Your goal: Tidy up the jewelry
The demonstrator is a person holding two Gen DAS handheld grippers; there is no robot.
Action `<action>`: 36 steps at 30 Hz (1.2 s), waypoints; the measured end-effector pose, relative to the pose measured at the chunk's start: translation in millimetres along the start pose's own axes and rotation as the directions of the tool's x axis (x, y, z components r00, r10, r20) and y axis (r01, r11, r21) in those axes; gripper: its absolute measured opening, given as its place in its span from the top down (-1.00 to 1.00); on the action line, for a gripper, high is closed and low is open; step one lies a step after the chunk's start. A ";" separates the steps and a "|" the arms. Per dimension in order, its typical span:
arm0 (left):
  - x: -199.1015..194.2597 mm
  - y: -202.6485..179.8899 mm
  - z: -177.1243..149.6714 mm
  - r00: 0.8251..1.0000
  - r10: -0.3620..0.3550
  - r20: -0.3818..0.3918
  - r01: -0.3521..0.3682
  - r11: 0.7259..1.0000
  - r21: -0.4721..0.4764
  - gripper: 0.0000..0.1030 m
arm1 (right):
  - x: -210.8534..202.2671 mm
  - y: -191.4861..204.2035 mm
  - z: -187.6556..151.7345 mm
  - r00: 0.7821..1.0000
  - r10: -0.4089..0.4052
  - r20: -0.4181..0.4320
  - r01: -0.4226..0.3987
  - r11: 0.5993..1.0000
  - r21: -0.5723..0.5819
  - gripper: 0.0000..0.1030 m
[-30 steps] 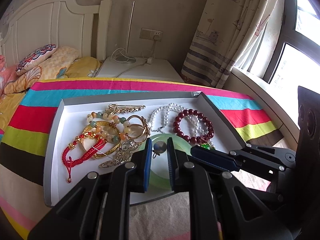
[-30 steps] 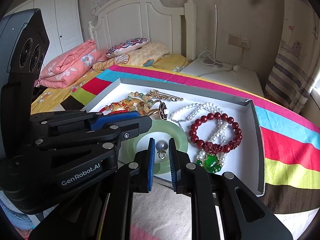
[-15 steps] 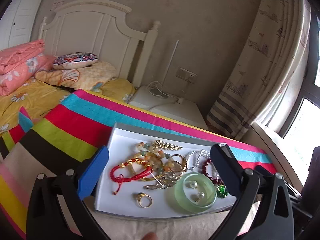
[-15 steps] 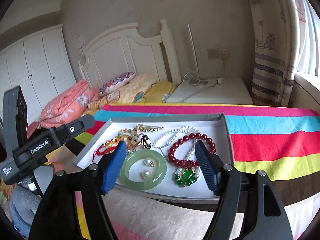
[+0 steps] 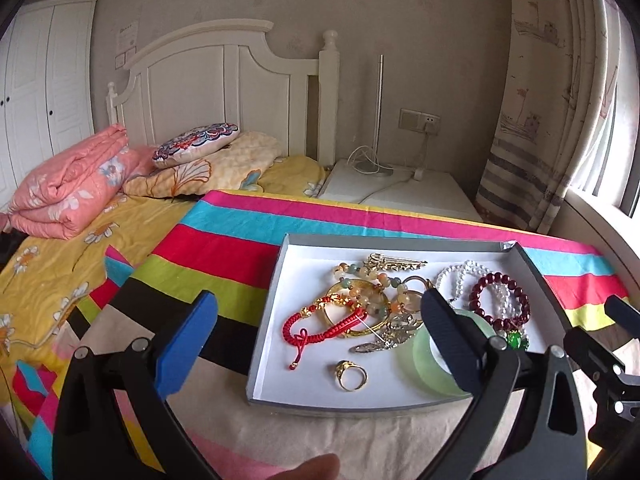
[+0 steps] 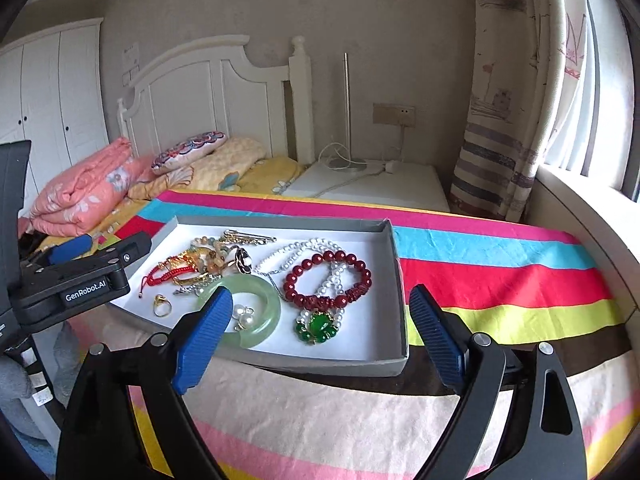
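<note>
A grey tray [image 5: 267, 308] [image 6: 396, 280] with a white floor sits on the striped cloth and holds the jewelry. In it lie a pale green jade bangle [image 6: 266, 312] [image 5: 420, 356] with two pearl earrings [image 6: 243, 317] inside its ring, a dark red bead bracelet [image 6: 326, 278] [image 5: 500, 300], a green pendant [image 6: 318, 326], a pearl necklace [image 6: 316, 246], a red cord bracelet [image 5: 320, 326], a gold ring [image 5: 352, 374] [image 6: 162, 306] and a gold brooch [image 5: 394, 262]. My left gripper [image 5: 316, 344] is open and empty above the tray's front left. My right gripper [image 6: 320, 336] is open and empty above the tray's front.
The striped cloth [image 6: 500, 264] covers the table. Behind it are a bed with a folded pink quilt [image 5: 68, 184], pillows [image 5: 196, 144], a white nightstand [image 6: 372, 184] with cables, a curtain [image 6: 504, 120] and a window ledge on the right.
A second ago both grippers were shut on pearl earrings over the jade bangle. They opened, the earrings now lie inside the bangle, and both grippers have pulled back and up.
</note>
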State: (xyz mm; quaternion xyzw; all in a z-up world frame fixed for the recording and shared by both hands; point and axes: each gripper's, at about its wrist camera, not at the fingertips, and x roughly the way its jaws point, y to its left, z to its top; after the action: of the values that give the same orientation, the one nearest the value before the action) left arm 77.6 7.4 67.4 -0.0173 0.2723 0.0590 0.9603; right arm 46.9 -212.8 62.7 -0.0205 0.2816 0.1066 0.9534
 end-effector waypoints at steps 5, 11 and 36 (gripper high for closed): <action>3.7 -7.5 -4.6 0.999 -0.026 -0.030 0.027 0.999 0.037 -0.95 | 2.0 -2.1 -8.9 0.999 -0.039 -0.023 0.039 0.999 -0.006 -0.68; 11.9 -10.7 -8.1 0.996 -0.047 -0.079 0.051 0.997 0.049 -0.95 | 2.0 1.1 -13.0 0.999 -0.039 -0.025 0.039 0.999 -0.020 -0.68; 17.6 -18.0 -12.8 0.990 -0.079 -0.117 0.088 0.993 0.072 -0.95 | 5.0 5.0 -15.9 0.999 -0.031 -0.039 0.030 0.999 -0.029 -0.68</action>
State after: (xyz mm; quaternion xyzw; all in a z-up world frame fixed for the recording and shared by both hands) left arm 87.9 -9.4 47.4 0.0052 0.3275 0.0069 0.9448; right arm 41.5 -208.6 46.7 -0.0406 0.2986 0.0957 0.9487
